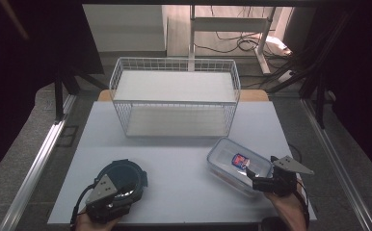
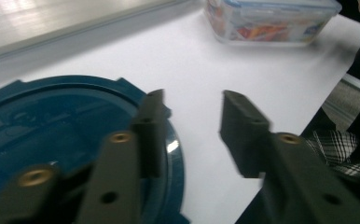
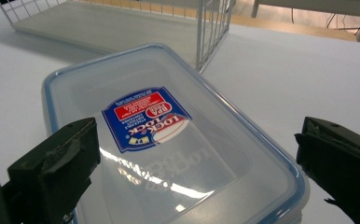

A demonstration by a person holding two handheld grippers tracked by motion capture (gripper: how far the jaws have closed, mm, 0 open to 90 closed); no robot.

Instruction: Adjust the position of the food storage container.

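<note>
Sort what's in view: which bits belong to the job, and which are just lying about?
In the job:
round blue tub by the left hand-held gripper
clear box under the right hand-held gripper

Lying about:
wire basket, so far untouched
floor cables

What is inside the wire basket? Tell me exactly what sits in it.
The white wire basket holds no objects: through its mesh, the high view shows a flat pale liner or floor. The clear container and blue round lid lie outside it on the table.
</note>
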